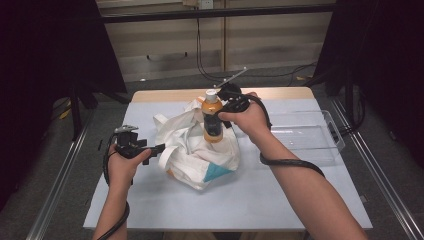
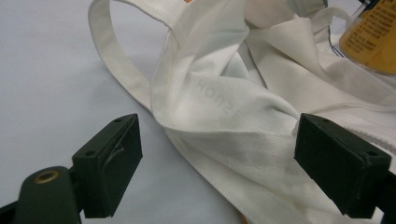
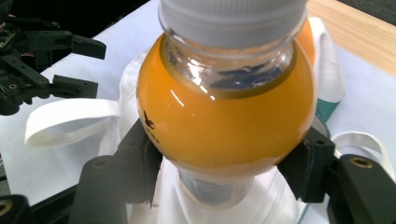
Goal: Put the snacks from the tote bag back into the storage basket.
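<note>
Clamped between the jaws of the right gripper is a bottle of orange juice, which is held upright above the white tote bag near the middle of the tabletop. From the right gripper view, the bottle is seen gripped below its rounded shoulder, with the black pads pressed against both sides and the white cap at the top; the bag's cloth lies directly beneath. The left gripper is held low at the bag's left edge with its jaws spread apart, nothing being pinched between them. In the left gripper view, crumpled white fabric is seen lying ahead of and between the open jaws, a loop handle rests flat on the tabletop, and part of the bottle's orange label appears at the upper right. A clear plastic tray is placed on the tabletop to the right of the bag, well apart from it.
</note>
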A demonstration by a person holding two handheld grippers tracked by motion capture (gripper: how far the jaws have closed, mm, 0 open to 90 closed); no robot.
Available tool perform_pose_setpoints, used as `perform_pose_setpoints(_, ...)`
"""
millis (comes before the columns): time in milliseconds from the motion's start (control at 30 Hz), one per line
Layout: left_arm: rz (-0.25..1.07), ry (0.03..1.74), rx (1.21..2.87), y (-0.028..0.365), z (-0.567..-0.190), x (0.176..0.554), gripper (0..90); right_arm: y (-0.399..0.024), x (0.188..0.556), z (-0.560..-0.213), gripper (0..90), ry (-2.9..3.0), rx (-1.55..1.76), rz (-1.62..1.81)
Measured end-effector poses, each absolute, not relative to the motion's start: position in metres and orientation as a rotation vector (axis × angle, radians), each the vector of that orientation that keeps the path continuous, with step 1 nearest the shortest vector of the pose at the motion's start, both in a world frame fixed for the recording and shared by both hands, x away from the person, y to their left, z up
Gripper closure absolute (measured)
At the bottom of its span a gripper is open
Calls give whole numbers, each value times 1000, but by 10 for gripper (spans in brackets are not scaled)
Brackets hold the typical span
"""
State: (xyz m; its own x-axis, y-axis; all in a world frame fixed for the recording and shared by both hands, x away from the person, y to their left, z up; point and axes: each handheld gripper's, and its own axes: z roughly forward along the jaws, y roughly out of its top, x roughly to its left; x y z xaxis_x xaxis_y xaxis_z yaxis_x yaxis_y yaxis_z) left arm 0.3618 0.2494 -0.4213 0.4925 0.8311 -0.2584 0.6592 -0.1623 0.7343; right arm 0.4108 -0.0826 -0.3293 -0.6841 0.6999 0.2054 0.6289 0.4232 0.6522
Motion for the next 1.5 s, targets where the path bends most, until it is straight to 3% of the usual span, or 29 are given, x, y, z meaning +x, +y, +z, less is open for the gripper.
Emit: perform_pose_setpoints(1500, 255, 1235, 1904, 246, -424, 362, 150, -135, 400, -311, 371, 2565, 1234, 1043)
